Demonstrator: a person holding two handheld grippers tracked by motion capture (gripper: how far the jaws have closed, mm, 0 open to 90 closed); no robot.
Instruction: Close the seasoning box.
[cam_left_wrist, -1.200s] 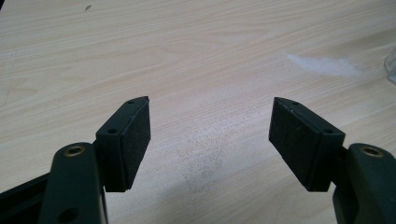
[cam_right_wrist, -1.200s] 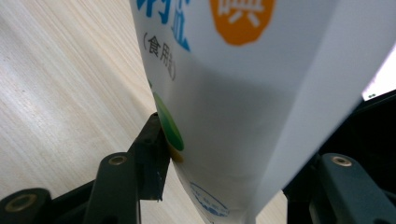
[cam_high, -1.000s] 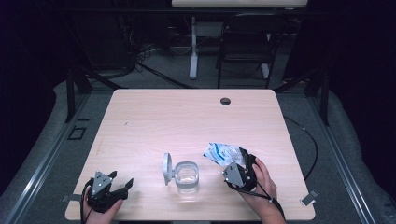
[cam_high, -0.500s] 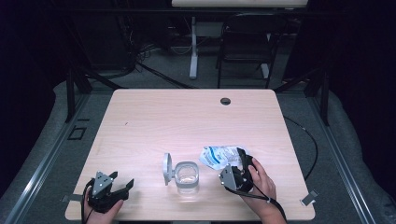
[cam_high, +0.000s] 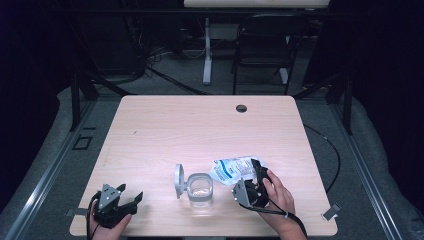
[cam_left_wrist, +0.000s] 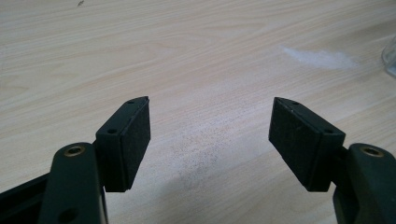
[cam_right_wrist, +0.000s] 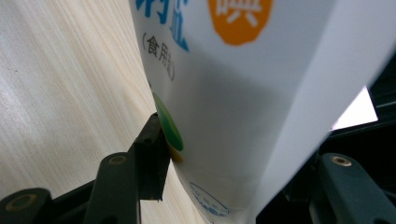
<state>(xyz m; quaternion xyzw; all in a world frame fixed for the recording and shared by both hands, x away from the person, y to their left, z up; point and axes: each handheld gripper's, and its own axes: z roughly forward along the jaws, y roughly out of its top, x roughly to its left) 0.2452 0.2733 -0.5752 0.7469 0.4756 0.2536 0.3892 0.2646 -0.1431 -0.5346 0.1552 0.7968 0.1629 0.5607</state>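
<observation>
A white bag with blue print (cam_high: 231, 169) lies tilted at the front right of the wooden table (cam_high: 200, 125), just right of a clear glass jar (cam_high: 200, 189) whose round lid (cam_high: 179, 181) stands swung open on its left. My right gripper (cam_high: 256, 174) is shut on the bag's right end. In the right gripper view the bag (cam_right_wrist: 243, 93) sits between the jaws, one pad (cam_right_wrist: 152, 158) presses its side, and the other pad is hidden behind it. My left gripper (cam_high: 131, 198) rests near the front left edge, open, with only bare wood between its pads (cam_left_wrist: 135, 135).
A dark cable hole (cam_high: 241, 108) sits near the table's far edge. A chair (cam_high: 260, 50) and a desk leg (cam_high: 206, 55) stand beyond the table. The jar's edge (cam_left_wrist: 390, 56) shows at the right of the left gripper view. Cables trail over the floor on the right.
The right gripper and the bag have shifted slightly left, closer to the jar. The left gripper has stayed where it was.
</observation>
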